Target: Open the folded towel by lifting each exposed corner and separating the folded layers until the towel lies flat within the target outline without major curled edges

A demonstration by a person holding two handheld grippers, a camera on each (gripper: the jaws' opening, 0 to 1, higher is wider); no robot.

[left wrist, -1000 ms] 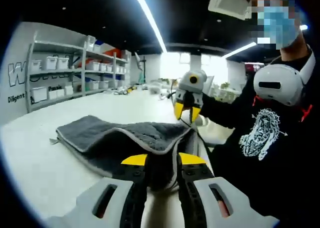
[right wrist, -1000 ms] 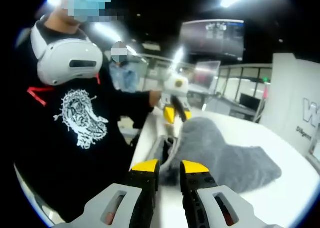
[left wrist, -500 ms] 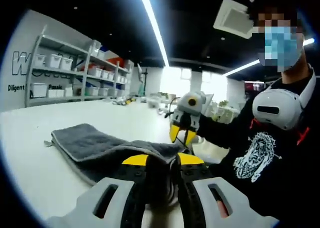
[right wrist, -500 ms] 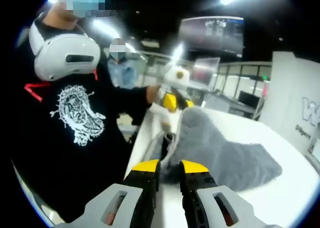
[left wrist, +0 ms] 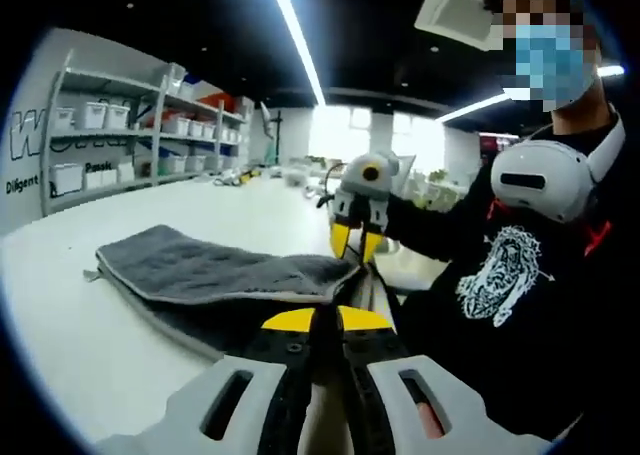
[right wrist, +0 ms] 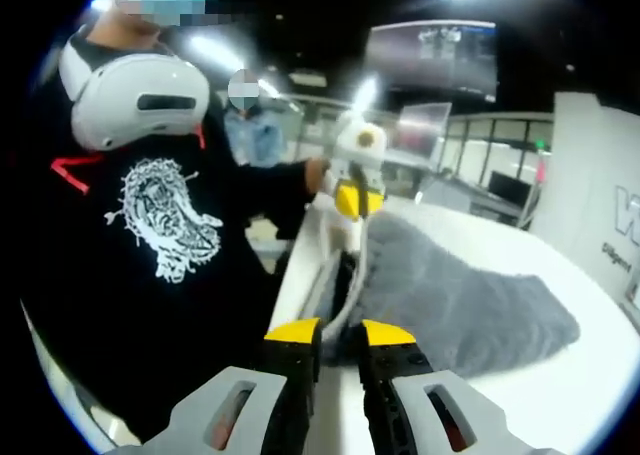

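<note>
Left of centre in the left gripper view, the grey towel point(left wrist: 215, 275) lies on the white table point(left wrist: 80, 345), its near edge lifted. At bottom centre the left gripper point(left wrist: 325, 320) is closed on that towel's corner. Upper centre-right, the right gripper point(left wrist: 356, 243) pinches the far corner. A person's dark sleeve point(left wrist: 440, 230) hides the table edge beyond.

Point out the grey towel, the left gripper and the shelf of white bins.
grey towel point(left wrist: 215, 272), left gripper view, top layer.
left gripper point(left wrist: 325, 320), left gripper view, between its yellow tips.
shelf of white bins point(left wrist: 105, 140), left gripper view, middle.
</note>
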